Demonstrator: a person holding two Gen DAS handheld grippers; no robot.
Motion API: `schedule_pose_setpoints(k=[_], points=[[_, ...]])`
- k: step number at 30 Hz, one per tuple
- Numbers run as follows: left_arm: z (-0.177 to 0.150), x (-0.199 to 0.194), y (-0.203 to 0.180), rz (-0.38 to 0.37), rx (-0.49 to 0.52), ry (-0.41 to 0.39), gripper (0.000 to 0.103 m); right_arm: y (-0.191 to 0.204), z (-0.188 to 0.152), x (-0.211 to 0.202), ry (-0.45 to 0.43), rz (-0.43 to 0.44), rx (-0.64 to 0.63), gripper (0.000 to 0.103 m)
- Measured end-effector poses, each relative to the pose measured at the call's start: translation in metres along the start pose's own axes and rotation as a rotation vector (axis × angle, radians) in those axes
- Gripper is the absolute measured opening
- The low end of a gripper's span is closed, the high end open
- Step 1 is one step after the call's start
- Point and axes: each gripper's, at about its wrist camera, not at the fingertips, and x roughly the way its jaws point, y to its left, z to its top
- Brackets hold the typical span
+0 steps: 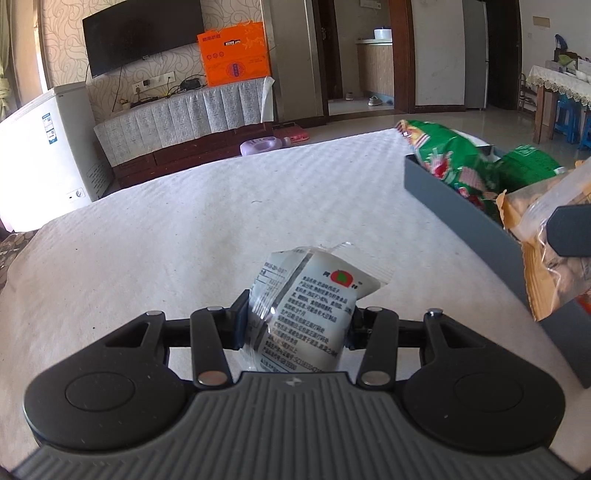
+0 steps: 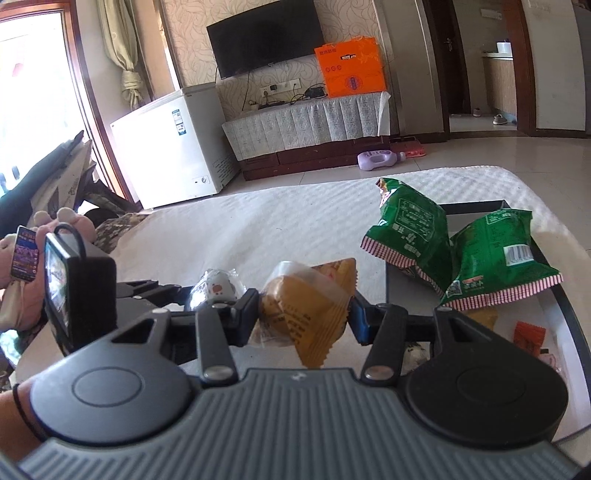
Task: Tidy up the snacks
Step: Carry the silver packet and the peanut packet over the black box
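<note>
My left gripper [image 1: 295,325] is shut on a white snack packet [image 1: 306,306] with black print and a red logo, held above the white tablecloth [image 1: 184,229]. My right gripper [image 2: 303,317] is shut on an orange-yellow snack packet [image 2: 306,310], which also shows at the right edge of the left wrist view as an orange-yellow packet [image 1: 546,243] over the grey tray's wall. The grey tray [image 2: 561,295] lies to the right and holds two green snack bags [image 2: 410,232] [image 2: 498,254] and small wrapped snacks. The white packet [image 2: 218,286] appears left of my right gripper.
A white chest freezer [image 2: 173,147], a wall television [image 2: 266,35] and an orange box [image 2: 351,68] on a covered cabinet stand beyond the table. A purple bottle [image 2: 376,159] lies on the floor. A hand [image 2: 22,417] and a small screen [image 2: 59,291] on the other gripper sit at left.
</note>
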Motion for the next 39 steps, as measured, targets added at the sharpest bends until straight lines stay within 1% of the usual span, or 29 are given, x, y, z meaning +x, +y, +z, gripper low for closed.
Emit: schedule_pose_setpoints(k=[9, 16, 21, 25, 32, 39], points=[[0.001, -0.037, -0.039, -0.020, -0.003, -0.037, 0.052, -0.016, -0.014, -0.030, -0.028, -0.007, 0.034, 0.053], [-0.001, -0.054, -0.063, -0.039, 0.003, -0.043, 0.052, -0.025, -0.020, -0.044, -0.041, -0.011, 0.044, 0.053], [0.003, -0.061, -0.075, -0.057, 0.013, -0.060, 0.052, -0.032, -0.021, -0.053, -0.062, -0.033, 0.044, 0.053], [0.006, -0.059, -0.081, -0.069, 0.007, -0.054, 0.052, -0.039, -0.022, -0.058, -0.070, -0.037, 0.054, 0.053], [0.013, -0.062, -0.090, -0.093, -0.003, -0.074, 0.052, -0.045, -0.018, -0.069, -0.105, -0.047, 0.047, 0.053], [0.015, -0.063, -0.103, -0.124, 0.015, -0.088, 0.052, -0.053, -0.017, -0.076, -0.129, -0.051, 0.060, 0.053]])
